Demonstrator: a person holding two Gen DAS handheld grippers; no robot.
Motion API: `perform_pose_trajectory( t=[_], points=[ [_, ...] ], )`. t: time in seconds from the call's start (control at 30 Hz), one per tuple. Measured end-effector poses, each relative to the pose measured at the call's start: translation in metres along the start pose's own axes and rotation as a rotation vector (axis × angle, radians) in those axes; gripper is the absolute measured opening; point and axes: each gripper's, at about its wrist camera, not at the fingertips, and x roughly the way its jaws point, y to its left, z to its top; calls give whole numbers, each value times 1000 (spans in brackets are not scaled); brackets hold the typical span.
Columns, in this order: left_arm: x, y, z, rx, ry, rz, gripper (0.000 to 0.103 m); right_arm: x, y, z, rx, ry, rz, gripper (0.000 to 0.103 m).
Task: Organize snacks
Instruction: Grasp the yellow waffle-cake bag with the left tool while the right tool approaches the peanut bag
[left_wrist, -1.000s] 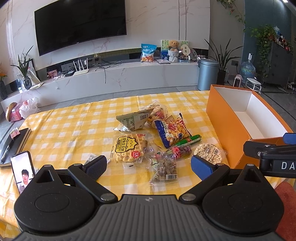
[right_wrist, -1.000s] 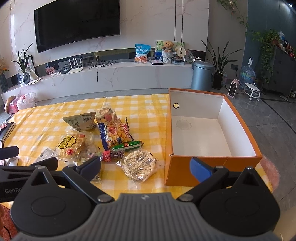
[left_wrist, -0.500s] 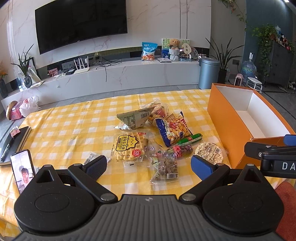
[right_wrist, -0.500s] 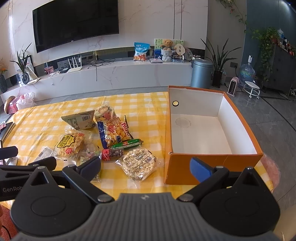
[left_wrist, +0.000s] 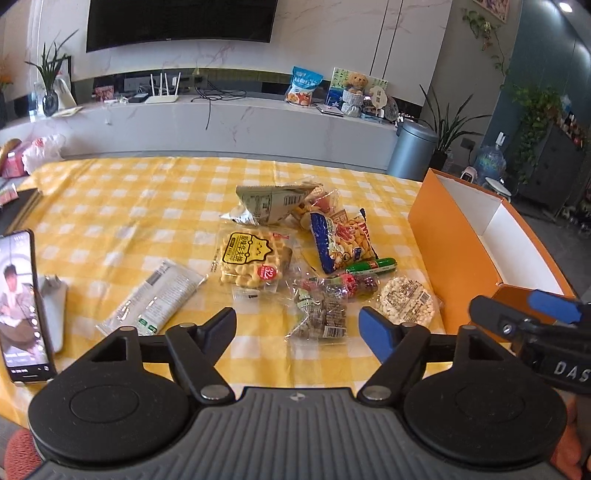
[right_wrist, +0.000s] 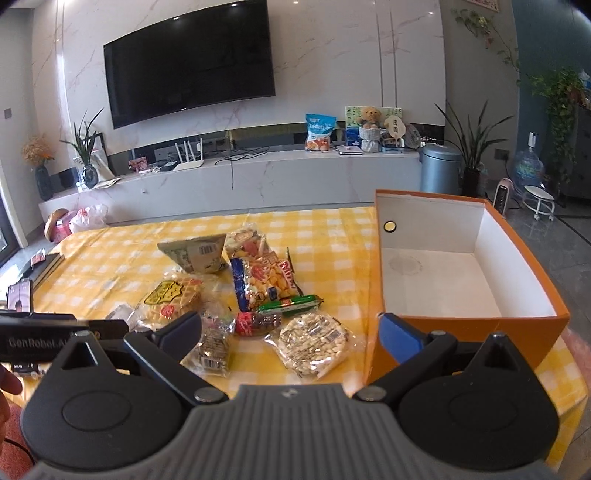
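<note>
Several snack packs lie in a cluster on the yellow checked tablecloth (left_wrist: 122, 206): a waffle pack (left_wrist: 253, 260), a blue chip bag (left_wrist: 338, 240), a green sausage stick (left_wrist: 371, 266), a round rice cracker (left_wrist: 406, 301), a clear candy pack (left_wrist: 321, 315) and a white bar wrapper (left_wrist: 155, 297). An empty orange box (right_wrist: 461, 266) stands to their right. My left gripper (left_wrist: 297, 323) hovers just short of the candy pack, its jaws closing with nothing between them. My right gripper (right_wrist: 290, 330) stands open above the rice cracker (right_wrist: 314, 343), touching nothing.
A phone (left_wrist: 20, 306) with a lit screen lies at the table's left edge, next to a dark notebook (right_wrist: 46, 264). Beyond the table run a white TV bench (right_wrist: 258, 173), a grey bin (right_wrist: 441, 166) and potted plants.
My left gripper has moved forward and down toward the snacks, rolled a little, and its jaws have narrowed. The white bar wrapper has come into its view. The right gripper has tilted slightly upward.
</note>
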Motion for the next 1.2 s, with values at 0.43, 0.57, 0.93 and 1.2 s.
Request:
perform_pose_trajectory(
  t=[0.43, 0.57, 0.93, 1.2],
  points=[
    [37, 10, -6, 37, -33, 0, 83, 58, 25, -30, -29, 132, 146, 61],
    [53, 14, 4, 83, -22, 45, 94, 79, 28, -27, -49, 142, 113, 70],
    [96, 32, 25, 57, 25, 57, 103, 137, 33, -32, -287, 154, -84, 72],
    [128, 37, 40, 52, 61, 67, 103, 160, 32, -32, -313, 172, -106, 80]
  ],
)
